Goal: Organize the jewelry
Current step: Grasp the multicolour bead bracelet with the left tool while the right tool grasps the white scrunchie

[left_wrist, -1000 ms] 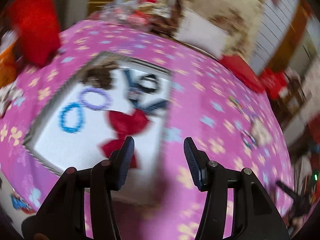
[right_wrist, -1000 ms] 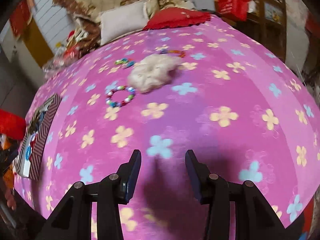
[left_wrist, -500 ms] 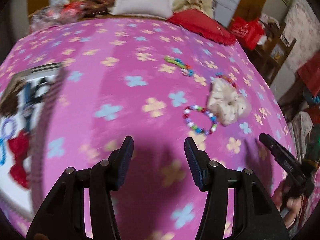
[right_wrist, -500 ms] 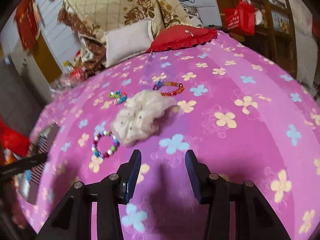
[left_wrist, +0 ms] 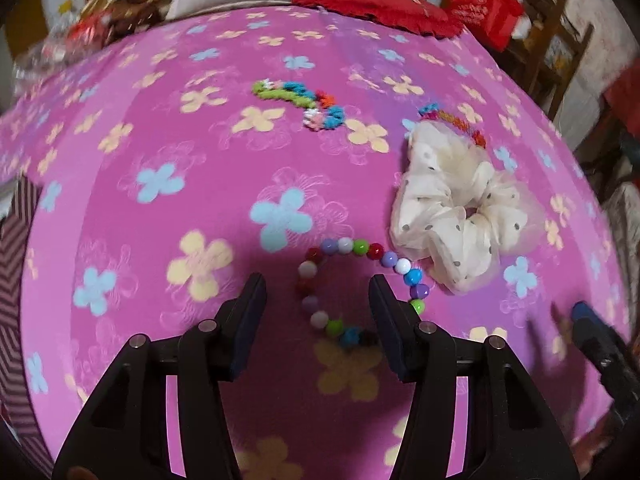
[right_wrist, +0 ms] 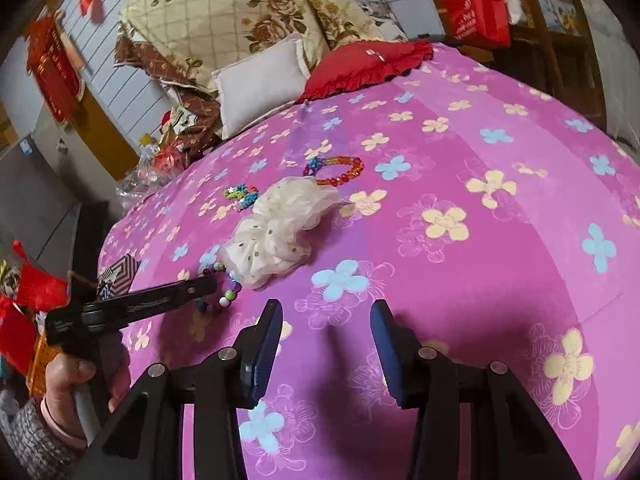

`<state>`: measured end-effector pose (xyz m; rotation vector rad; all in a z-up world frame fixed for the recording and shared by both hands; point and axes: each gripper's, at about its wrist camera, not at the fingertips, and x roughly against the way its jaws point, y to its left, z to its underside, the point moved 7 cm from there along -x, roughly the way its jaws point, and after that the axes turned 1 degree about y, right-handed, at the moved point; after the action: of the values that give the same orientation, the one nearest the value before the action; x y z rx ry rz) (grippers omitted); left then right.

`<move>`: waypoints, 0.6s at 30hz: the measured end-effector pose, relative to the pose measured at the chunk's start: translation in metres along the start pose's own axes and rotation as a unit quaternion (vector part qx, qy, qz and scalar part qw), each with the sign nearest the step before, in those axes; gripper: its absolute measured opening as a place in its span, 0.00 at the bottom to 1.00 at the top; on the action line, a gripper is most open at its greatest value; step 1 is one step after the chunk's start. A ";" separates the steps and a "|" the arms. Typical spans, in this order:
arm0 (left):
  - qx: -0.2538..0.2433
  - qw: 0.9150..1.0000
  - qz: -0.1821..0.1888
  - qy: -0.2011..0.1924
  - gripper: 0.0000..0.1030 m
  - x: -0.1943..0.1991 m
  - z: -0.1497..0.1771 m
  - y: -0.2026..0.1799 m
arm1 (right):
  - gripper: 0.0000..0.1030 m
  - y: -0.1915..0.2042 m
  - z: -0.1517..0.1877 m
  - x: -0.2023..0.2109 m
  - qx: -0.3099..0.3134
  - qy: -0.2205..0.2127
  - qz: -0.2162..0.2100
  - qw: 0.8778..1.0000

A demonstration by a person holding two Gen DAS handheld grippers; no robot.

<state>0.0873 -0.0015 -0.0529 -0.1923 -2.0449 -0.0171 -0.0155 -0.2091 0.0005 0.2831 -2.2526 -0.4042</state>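
Note:
A multicoloured bead bracelet (left_wrist: 320,280) lies on the pink flowered bedspread (left_wrist: 200,160), partly between the fingers of my open left gripper (left_wrist: 316,300). A cream dotted scrunchie (left_wrist: 452,200) lies just right of it. A colourful knitted band (left_wrist: 300,100) and an orange-red bead bracelet (left_wrist: 460,124) lie farther back. In the right wrist view my right gripper (right_wrist: 326,320) is open and empty over bare bedspread, with the scrunchie (right_wrist: 280,228), the orange-red bracelet (right_wrist: 340,168) and the bead bracelet (right_wrist: 224,292) ahead to the left. The left gripper (right_wrist: 200,286) reaches over the bead bracelet there.
The striped jewelry box edge (left_wrist: 16,280) is at the far left; it also shows in the right wrist view (right_wrist: 120,276). A white pillow (right_wrist: 264,80), a red cushion (right_wrist: 368,64) and a folded quilt (right_wrist: 240,12) lie at the bed's far end. A wooden chair (left_wrist: 560,52) stands at the right.
My left gripper swung right, away from the jewelry box, and moved forward until the bead bracelet lies between its fingers. My right gripper moved closer to the scrunchie.

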 end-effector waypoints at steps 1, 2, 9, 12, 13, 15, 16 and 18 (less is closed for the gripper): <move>-0.011 1.000 -0.009 -0.005 0.33 -0.001 -0.001 -0.003 | 0.43 0.001 0.000 0.000 0.006 -0.003 0.005 1.000; -0.022 1.000 -0.018 -0.009 0.08 -0.002 -0.001 -0.006 | 0.42 0.002 0.000 0.001 0.012 -0.006 0.011 1.000; -0.008 1.000 0.000 0.004 0.08 0.016 0.027 0.016 | 0.43 -0.002 0.002 -0.006 0.009 0.004 0.021 1.000; 0.014 1.000 -0.005 0.008 0.08 0.030 0.046 0.047 | 0.43 -0.002 0.004 -0.009 0.003 0.012 0.014 1.000; 0.024 1.000 -0.007 0.008 0.08 0.035 0.054 0.059 | 0.43 -0.002 0.006 -0.011 0.002 0.016 0.011 1.000; 0.039 0.999 -0.009 0.009 0.08 0.043 0.067 0.078 | 0.43 -0.001 0.009 -0.016 0.000 0.026 0.007 1.000; 0.045 0.999 -0.007 0.007 0.08 0.046 0.073 0.086 | 0.43 -0.001 0.011 -0.019 -0.001 0.031 0.006 0.999; 0.056 0.998 -0.002 0.000 0.08 0.050 0.081 0.098 | 0.43 0.001 0.016 -0.022 -0.002 0.036 0.006 0.999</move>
<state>0.0075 0.1089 -0.0529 -0.1169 -2.0390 0.0953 -0.0134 -0.1976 -0.0240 0.2784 -2.1813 -0.3852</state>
